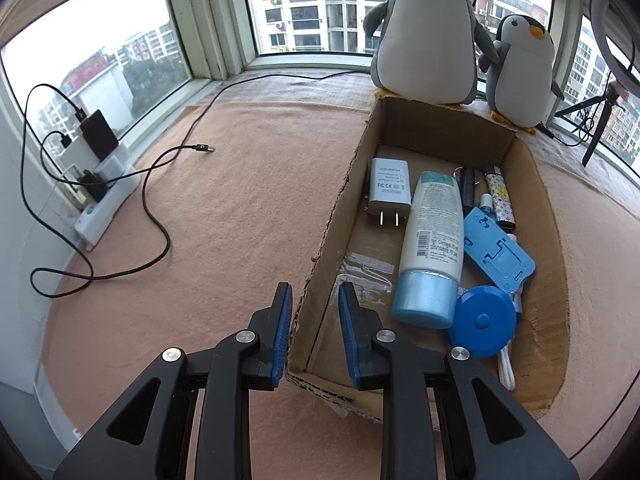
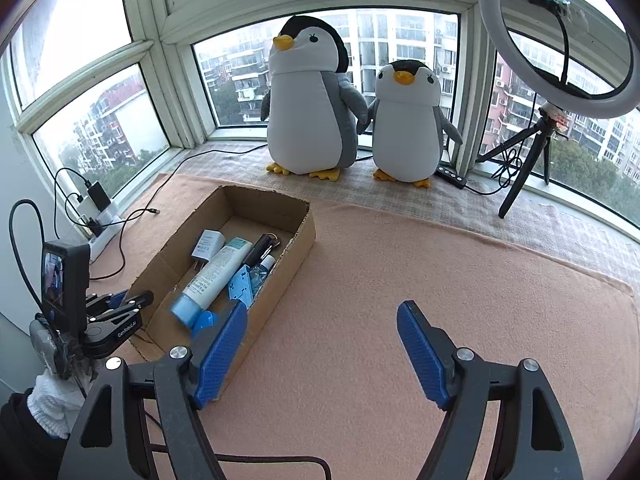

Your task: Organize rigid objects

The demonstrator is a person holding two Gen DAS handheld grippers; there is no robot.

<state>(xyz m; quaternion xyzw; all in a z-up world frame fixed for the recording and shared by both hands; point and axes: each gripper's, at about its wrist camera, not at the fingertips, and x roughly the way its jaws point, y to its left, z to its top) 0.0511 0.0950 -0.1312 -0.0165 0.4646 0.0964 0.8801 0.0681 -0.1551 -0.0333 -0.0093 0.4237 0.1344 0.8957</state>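
Observation:
An open cardboard box lies on the peach mat. Inside it are a white charger plug, a white lotion tube with a blue cap, a blue phone stand, a round blue tape measure, a patterned lighter and a white cable. My left gripper straddles the box's near left wall with its pads slightly apart from the cardboard. In the right wrist view the left gripper sits at the corner of the box. My right gripper is open over bare mat beside the box, holding nothing.
Two plush penguins stand on the sill behind the box. A ring light on a tripod stands at the back right. A power strip with chargers and a loose black cable lie on the left. A gloved hand holds the left gripper.

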